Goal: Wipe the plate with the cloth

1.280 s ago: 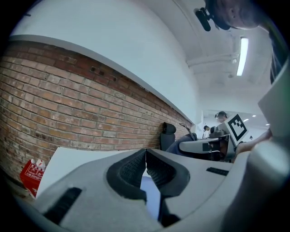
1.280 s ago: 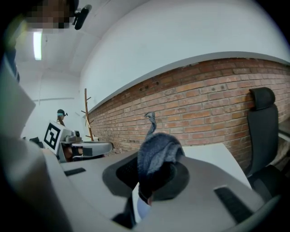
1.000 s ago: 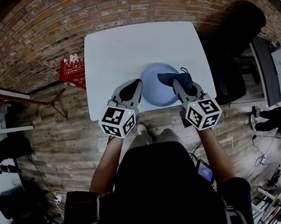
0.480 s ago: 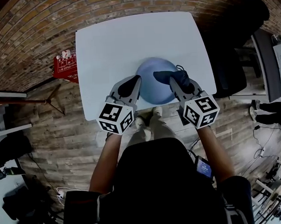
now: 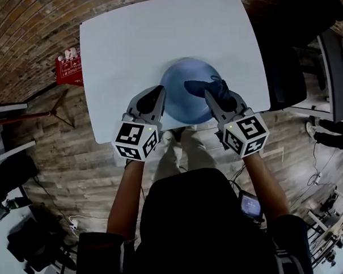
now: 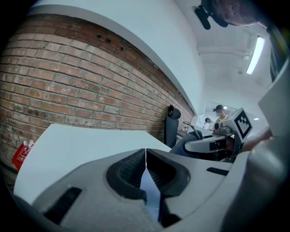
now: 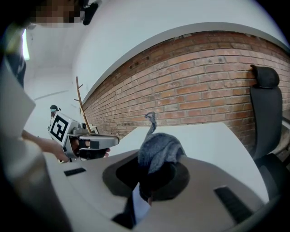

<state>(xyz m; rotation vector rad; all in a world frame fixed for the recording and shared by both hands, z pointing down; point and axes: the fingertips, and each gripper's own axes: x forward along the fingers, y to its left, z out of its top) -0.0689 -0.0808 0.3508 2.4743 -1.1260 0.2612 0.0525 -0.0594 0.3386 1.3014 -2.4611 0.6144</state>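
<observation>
While your left claw (image 5: 156, 97) pinches plate (image 5: 182, 111) rim and your right claw (image 5: 210, 93) clamps cloth (image 5: 196, 86) over plate: hard strokes may lever rim loose, plate skidding off table (image 5: 128, 44) edge.

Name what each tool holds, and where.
Left tool clamps the blue plate by its left rim; right tool pinches the cloth by a bunched fold.

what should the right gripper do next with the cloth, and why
Likely drag the cloth across the blue plate: the right gripper is shut on the cloth over the plate, while the left gripper clamps the rim.
</observation>
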